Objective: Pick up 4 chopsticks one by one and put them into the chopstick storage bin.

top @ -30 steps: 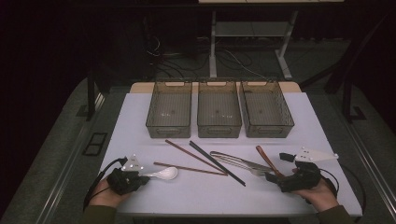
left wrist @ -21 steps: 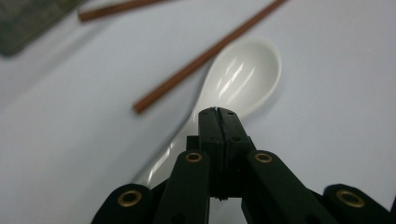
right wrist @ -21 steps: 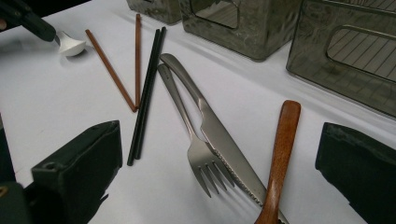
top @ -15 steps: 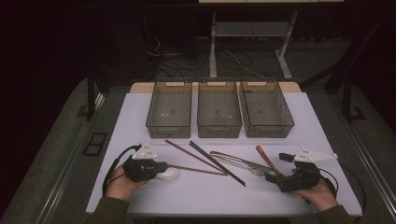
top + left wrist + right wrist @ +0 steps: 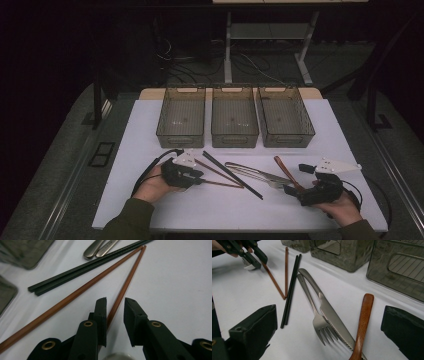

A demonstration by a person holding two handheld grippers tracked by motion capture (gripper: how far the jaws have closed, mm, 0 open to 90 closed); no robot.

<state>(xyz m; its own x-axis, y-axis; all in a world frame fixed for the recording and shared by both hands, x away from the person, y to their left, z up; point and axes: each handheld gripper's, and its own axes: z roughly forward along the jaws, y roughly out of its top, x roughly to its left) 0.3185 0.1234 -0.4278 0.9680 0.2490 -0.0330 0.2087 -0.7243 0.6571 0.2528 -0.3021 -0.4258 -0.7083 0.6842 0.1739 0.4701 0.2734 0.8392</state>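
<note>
Left gripper (image 5: 115,302) low over the table, jaws parted astride a brown chopstick (image 5: 125,287), right gripper (image 5: 329,327) resting wide open

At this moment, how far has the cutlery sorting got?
Nothing looks sorted yet: the three bins appear empty. In hand: the left tongs stand open astride one brown chopstick, not yet closed. The right tongs are wide open near the wooden handle. Left on the table: the other brown chopstick, black chopsticks, fork and knife.
</note>
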